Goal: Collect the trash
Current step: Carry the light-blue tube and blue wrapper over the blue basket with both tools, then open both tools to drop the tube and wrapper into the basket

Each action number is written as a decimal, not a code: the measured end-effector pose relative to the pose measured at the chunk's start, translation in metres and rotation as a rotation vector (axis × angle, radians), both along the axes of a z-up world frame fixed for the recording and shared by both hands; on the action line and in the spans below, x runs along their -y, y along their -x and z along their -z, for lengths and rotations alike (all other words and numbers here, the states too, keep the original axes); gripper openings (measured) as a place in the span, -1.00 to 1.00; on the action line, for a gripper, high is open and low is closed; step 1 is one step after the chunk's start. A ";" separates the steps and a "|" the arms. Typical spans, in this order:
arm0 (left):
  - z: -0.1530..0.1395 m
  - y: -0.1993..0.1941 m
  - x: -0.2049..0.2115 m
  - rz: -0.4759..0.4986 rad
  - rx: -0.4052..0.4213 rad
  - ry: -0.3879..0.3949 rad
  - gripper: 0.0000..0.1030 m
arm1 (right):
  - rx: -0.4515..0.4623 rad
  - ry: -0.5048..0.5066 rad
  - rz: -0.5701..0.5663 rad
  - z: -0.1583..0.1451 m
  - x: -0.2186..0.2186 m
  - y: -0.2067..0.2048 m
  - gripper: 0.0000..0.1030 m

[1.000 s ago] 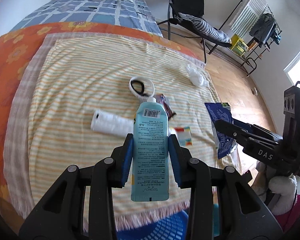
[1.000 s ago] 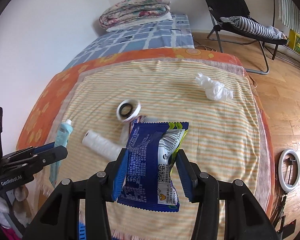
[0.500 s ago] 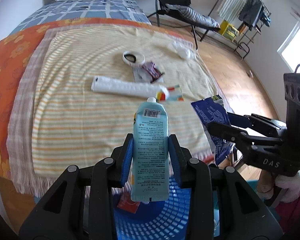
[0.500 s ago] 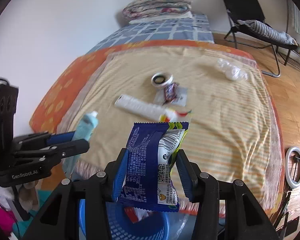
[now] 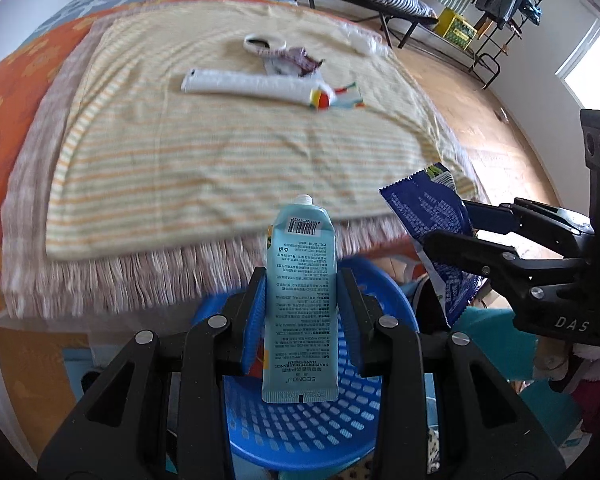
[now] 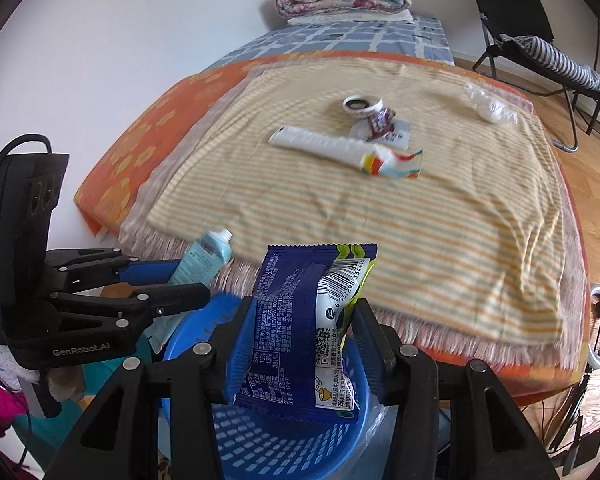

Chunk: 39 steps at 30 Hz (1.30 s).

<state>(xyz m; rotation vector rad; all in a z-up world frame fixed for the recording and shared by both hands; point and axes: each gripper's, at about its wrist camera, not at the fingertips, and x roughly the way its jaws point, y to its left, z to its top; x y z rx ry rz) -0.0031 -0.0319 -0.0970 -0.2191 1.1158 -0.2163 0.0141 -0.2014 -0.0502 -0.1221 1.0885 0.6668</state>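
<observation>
- Hovering over the blue basket (image 5: 300, 436), the left gripper (image 5: 300, 300) is clamped on a pale blue tube (image 5: 300, 304), cap end pointing away toward the bed, crimped end hanging above the basket's perforated floor.
- Just beside it, also above the basket, the right gripper (image 6: 304, 344) pinches a dark blue snack wrapper (image 6: 296, 332) between its blue pads; the wrapper's lower edge dangles inside the basket's rim.
- The basket stands on the floor against the foot of the bed, below the blanket's fringe, with some red and orange scraps lying in it under the tube.
- Step in hand, as I judge it: delivery. Both pieces are carried to the basket and neither is released yet.
- Next move calls for spreading each gripper's jaws while the pieces are inside the rim, so both drop in rather than onto the fringe or floor; the light wrapper may cling to a pad and need a small shake.
- Beyond the basket, on the striped blanket (image 6: 440, 240), more trash waits: a white stick-shaped packet (image 6: 316, 144) with a colourful torn wrapper (image 6: 396, 162) at its end.
- Farther from the basket lie a crumpled dark wrapper on a white card (image 6: 384, 120), a tape roll (image 6: 360, 104), and crumpled clear plastic (image 6: 490, 106) near the bed's far corner.
</observation>
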 end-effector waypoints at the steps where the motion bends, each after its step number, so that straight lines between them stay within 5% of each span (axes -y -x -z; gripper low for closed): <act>1: 0.003 0.003 0.000 -0.002 -0.007 0.004 -0.33 | -0.006 0.000 -0.002 0.003 0.000 0.003 -0.03; 32: 0.030 0.027 0.014 0.031 -0.081 -0.027 -0.32 | -0.066 0.035 -0.016 0.029 -0.004 0.030 0.03; 35: 0.030 0.027 0.014 0.030 -0.081 -0.032 -0.08 | -0.065 0.035 -0.015 0.029 -0.004 0.030 0.04; 39: 0.032 0.027 0.012 0.022 -0.084 -0.035 -0.05 | -0.057 0.035 -0.007 0.028 -0.002 0.030 0.12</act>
